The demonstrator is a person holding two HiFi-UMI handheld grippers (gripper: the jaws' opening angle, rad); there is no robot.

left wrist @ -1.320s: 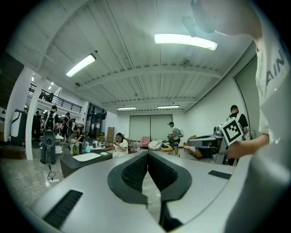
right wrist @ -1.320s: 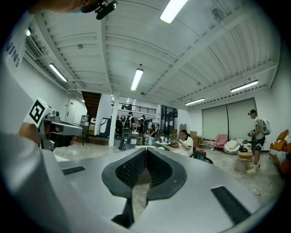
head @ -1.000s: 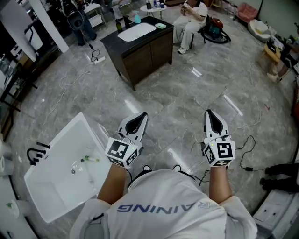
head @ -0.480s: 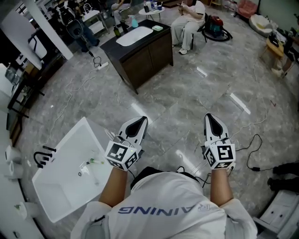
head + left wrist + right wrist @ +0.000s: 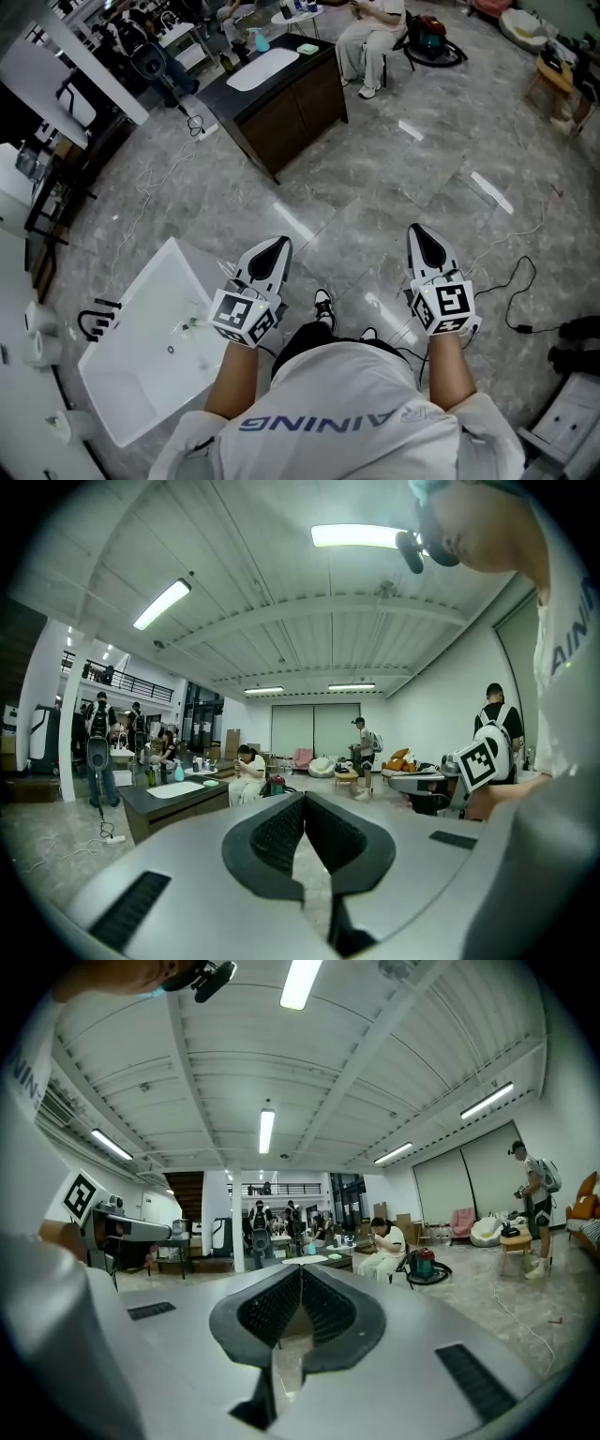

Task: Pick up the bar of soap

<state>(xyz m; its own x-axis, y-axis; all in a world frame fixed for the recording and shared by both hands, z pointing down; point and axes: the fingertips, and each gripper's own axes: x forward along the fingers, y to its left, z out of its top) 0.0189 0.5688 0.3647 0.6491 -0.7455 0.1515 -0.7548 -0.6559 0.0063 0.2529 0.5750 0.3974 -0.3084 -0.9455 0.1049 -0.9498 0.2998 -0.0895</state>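
Note:
A small pale green block (image 5: 307, 49), possibly the bar of soap, lies on a dark cabinet (image 5: 291, 103) far ahead, beside a white basin (image 5: 260, 67). It also shows in the left gripper view as the green block (image 5: 208, 782) on the distant counter. My left gripper (image 5: 279, 244) and right gripper (image 5: 418, 231) are held out side by side above the marble floor, far from the cabinet. The left gripper (image 5: 303, 797) is shut with nothing between its pads. The right gripper (image 5: 300, 1269) is likewise shut and empty.
A white sink (image 5: 112, 375) with a black tap (image 5: 94, 319) stands close at my left. Cables (image 5: 511, 281) trail over the floor at the right. A seated person (image 5: 366, 33) and a vacuum cleaner (image 5: 433, 49) are behind the cabinet. Racks and people fill the far left.
The head view has shifted: the cabinet sits higher in the frame, the sink has slid right and nearer, and a shoe shows between the arms. Both grippers keep their pose, still shut.

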